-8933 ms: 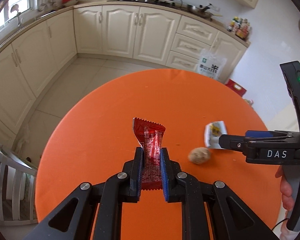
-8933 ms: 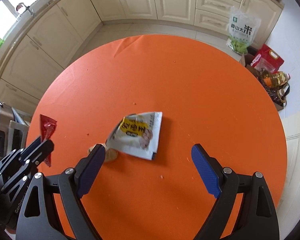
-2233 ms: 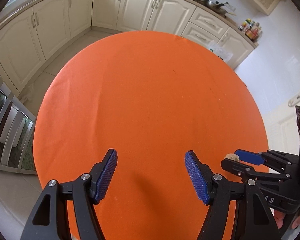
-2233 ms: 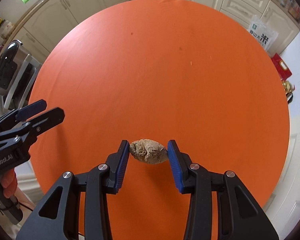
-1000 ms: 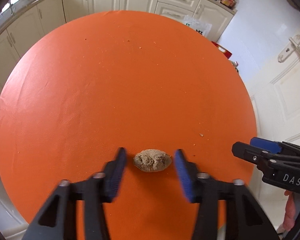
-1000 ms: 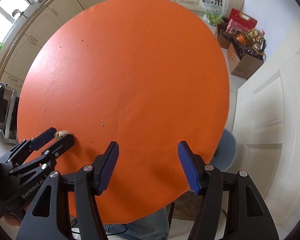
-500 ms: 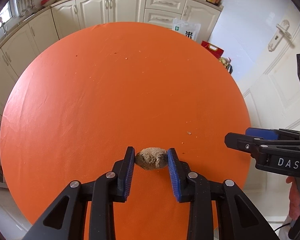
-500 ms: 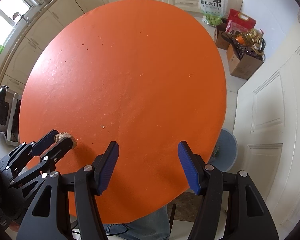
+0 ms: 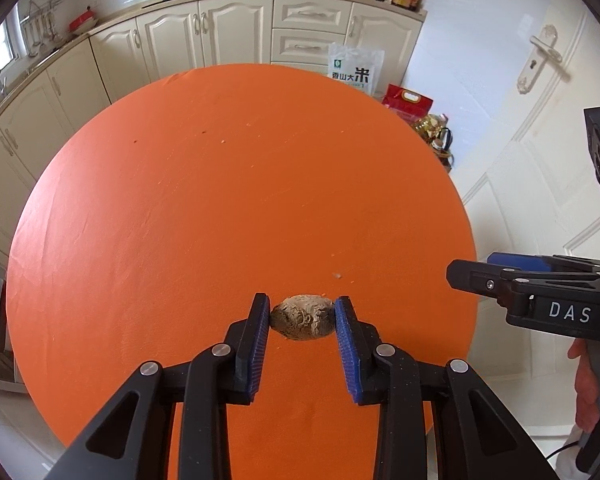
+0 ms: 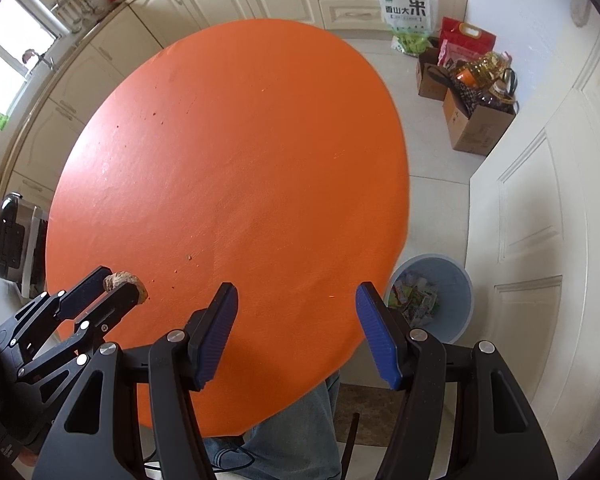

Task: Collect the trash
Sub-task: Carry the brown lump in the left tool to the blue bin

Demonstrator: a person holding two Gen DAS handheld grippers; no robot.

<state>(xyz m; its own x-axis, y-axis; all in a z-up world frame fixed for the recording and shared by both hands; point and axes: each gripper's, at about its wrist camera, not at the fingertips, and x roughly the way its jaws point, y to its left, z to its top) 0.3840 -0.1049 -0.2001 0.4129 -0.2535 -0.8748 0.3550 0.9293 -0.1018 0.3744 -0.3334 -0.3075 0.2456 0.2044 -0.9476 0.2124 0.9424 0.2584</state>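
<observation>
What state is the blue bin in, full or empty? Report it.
Partly filled: the blue bin shows wrappers lying at its bottom, its walls bare above them.

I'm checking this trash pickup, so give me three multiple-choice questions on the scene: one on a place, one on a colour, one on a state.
1. Where is the trash bin?
A. on the table
B. on the floor beside the table
C. on the counter

2. What colour is the table?
A. orange
B. green
C. white

3. How do the left tongs stand?
A. open and empty
B. out of view
C. clamped on a brown lump

Key: B, the bin stands below the table's edge; A, the round top is orange; C, both pads press the lump.
</observation>
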